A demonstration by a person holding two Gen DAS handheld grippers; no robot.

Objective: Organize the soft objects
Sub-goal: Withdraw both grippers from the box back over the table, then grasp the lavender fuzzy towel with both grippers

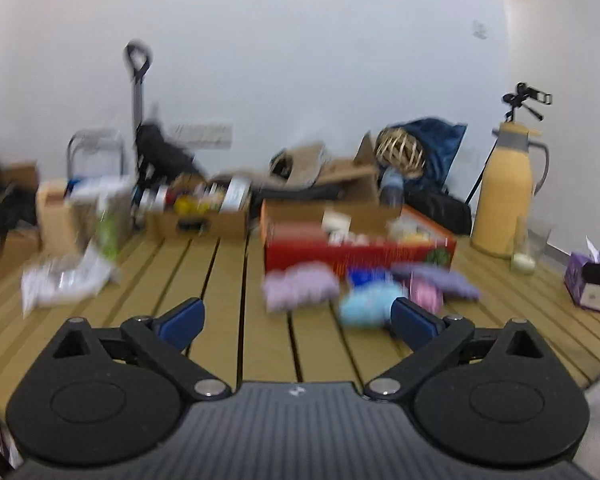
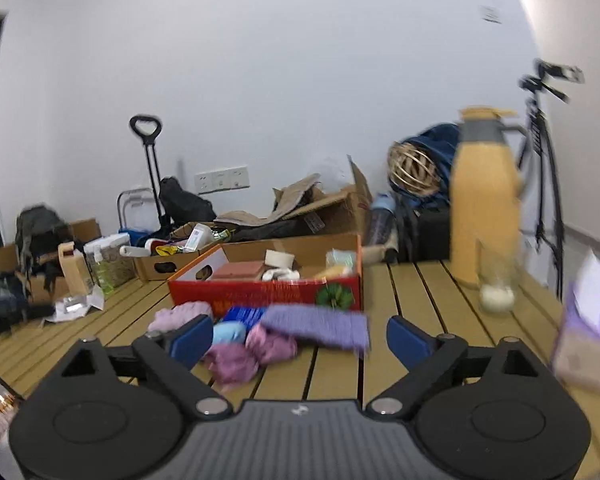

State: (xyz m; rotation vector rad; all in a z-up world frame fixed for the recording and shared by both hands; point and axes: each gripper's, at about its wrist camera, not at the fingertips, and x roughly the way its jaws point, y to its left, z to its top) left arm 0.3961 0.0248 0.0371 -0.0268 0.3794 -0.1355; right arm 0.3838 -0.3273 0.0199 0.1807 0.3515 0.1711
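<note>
Soft things lie in a cluster on the slatted wooden table [image 1: 228, 280], in front of a red cardboard box [image 1: 360, 254]: a pale lilac fluffy piece [image 1: 300, 286], a light blue one [image 1: 366, 306], a pink one [image 1: 426, 296] and a flat purple cloth [image 1: 440, 278]. My left gripper [image 1: 298, 320] is open, short of them, nothing between its blue pads. In the right wrist view the purple cloth [image 2: 320, 326], pink bundles [image 2: 252, 352], light blue piece [image 2: 230, 332] and lilac piece [image 2: 180, 316] lie ahead of the open, empty right gripper [image 2: 300, 340]. The red box [image 2: 268, 292] holds assorted items.
A yellow thermos jug [image 2: 484, 200] and a glass [image 2: 496, 280] stand at the right, beside a purple tissue box [image 2: 588, 340]. Crumpled clear plastic [image 1: 64, 280] lies at the left. Cardboard boxes [image 1: 200, 216], bags and a trolley handle [image 2: 148, 160] crowd the far side.
</note>
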